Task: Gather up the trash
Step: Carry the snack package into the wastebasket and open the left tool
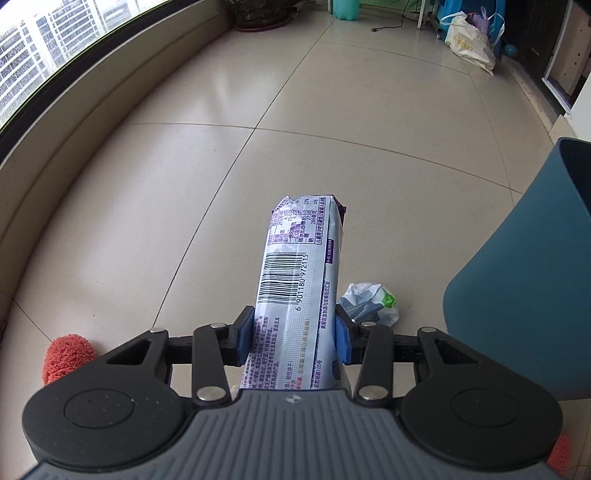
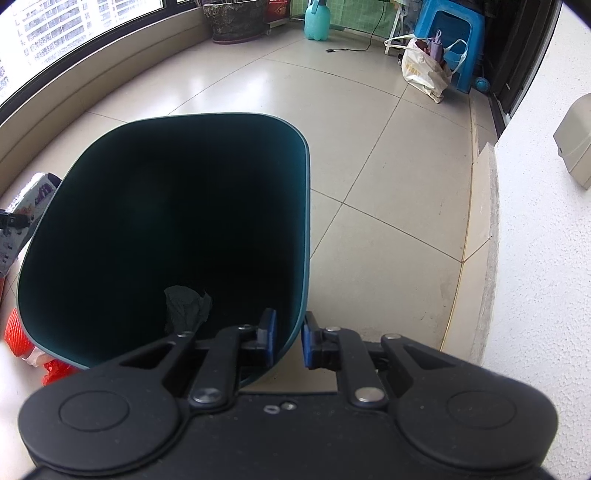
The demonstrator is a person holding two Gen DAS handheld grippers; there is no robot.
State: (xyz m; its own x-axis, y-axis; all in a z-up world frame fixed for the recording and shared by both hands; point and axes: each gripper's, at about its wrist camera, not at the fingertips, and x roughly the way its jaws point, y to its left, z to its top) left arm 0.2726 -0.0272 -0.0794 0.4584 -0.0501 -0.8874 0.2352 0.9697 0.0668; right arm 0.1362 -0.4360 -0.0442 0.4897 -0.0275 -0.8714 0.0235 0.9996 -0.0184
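Observation:
My left gripper [image 1: 293, 334] is shut on a long white and purple biscuit packet [image 1: 299, 273] with a barcode, held above the tiled floor. The packet also shows at the left edge of the right wrist view [image 2: 35, 197]. A crumpled white and green wrapper [image 1: 369, 301] lies on the floor just right of the packet. The blue-green trash bin [image 1: 524, 277] stands to the right. My right gripper [image 2: 289, 341] is shut on the bin's rim [image 2: 301, 295], one finger inside and one outside. A dark crumpled piece [image 2: 186, 304] lies inside the bin.
A red fluffy thing [image 1: 66, 352] lies on the floor at lower left. Red netting and wrappers [image 2: 22, 338] lie left of the bin. A plant pot [image 2: 236, 20], teal sprayer [image 2: 317, 20], blue stool [image 2: 450, 33] and a white bag [image 2: 424, 70] stand far back. A wall [image 2: 535, 258] runs on the right.

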